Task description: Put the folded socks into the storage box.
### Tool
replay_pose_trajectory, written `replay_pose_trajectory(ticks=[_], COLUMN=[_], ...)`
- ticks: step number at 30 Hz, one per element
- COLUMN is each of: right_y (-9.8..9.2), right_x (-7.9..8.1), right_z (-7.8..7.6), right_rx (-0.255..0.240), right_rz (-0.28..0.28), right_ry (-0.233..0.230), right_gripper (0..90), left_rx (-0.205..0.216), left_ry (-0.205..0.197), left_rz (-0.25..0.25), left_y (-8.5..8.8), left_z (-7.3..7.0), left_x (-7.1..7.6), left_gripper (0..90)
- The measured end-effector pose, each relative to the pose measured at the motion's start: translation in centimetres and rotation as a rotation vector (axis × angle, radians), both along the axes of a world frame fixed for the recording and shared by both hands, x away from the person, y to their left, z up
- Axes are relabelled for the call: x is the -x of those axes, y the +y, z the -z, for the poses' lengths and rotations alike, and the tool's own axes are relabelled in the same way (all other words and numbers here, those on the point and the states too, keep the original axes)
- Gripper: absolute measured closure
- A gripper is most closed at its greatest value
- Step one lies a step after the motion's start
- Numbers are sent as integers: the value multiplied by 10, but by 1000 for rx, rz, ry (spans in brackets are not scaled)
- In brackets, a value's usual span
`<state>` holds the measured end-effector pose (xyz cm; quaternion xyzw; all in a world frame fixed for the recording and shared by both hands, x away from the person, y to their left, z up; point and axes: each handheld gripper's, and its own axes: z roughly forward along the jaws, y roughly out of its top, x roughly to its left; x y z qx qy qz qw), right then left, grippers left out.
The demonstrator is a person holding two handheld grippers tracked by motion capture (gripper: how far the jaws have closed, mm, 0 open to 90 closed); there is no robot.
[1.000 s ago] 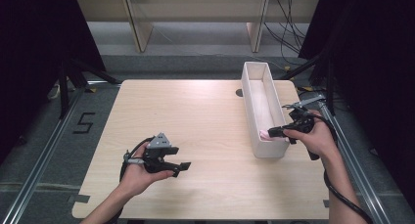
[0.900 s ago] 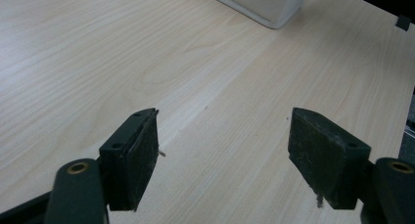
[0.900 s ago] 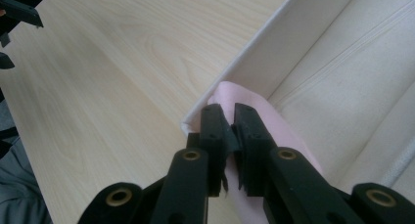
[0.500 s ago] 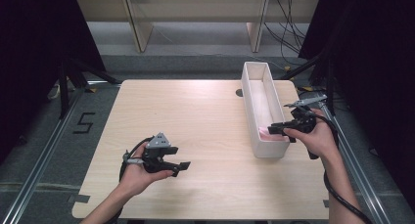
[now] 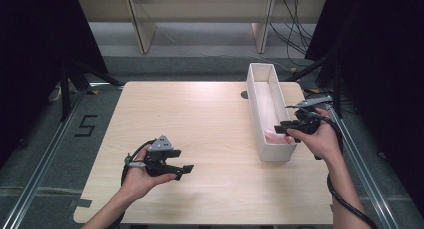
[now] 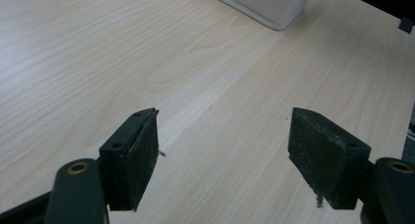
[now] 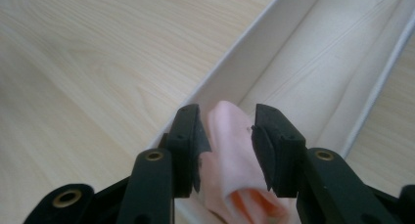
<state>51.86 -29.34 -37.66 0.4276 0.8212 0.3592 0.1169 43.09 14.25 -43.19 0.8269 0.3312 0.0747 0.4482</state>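
A long white box (image 5: 253, 100) stands lengthwise on the right of the wooden table (image 5: 200, 119). A soft pink rolled piece (image 5: 272, 135) lies inside its near end. My right gripper (image 5: 281, 129) hovers over that end, pointing left. In the right gripper view the pink piece (image 7: 230, 155) sits between the jaws of the right gripper (image 7: 225, 119), which have just been opening and stand clear of it, at least on the left side. The box wall (image 7: 274, 53) runs away behind. My left gripper (image 5: 182, 160) is held low at the table's front left, open, with bare wood between the jaws of the left gripper (image 6: 222, 131).
A small dark disc (image 5: 244, 94) lies on the table just left of the box's far half. The box corner (image 6: 274, 9) is far ahead of the left gripper. Floor rails run along both table sides, with a "5" mark (image 5: 85, 125) at left.
The right gripper's jaws have spread apart and let go of the pink piece, which now rests in the box. Neither hand has shifted.
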Motion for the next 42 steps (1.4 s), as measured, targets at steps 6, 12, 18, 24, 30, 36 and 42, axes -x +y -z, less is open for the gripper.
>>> replay_pose_trajectory(ticks=[6, 12, 18, 24, 30, 36, 42], right_y=[19, 30, 35, 33, 22, 13, 13], right_x=[-13, -22, -30, -29, -27, -29, -29], right_z=[6, 16, 23, 23, 8, -5, 1], right_rx=[107, 193, 275, 272, 262, 245, 241], right_rz=[-20, -56, -61, -72, -98, -98, -118], right_ry=[65, 129, 150, 173, 54, -100, -182], right_gripper=[603, 582, 633, 825, 834, 835, 833], left_rx=[-9, -10, -11, -3, -11, -7, -9], left_ry=[-1, 2, 4, 5, 6, 2, 6], left_rz=[6, 3, 3, 2, 3, 9, 8], left_y=[1, 2, 2, 3, 2, -2, -2], left_z=[1, 2, 2, 3, 3, 2, 2], left_x=[0, 0, 1, 0, -1, -1, -1], left_gripper=[269, 269, 269, 270, 271, 271, 272])
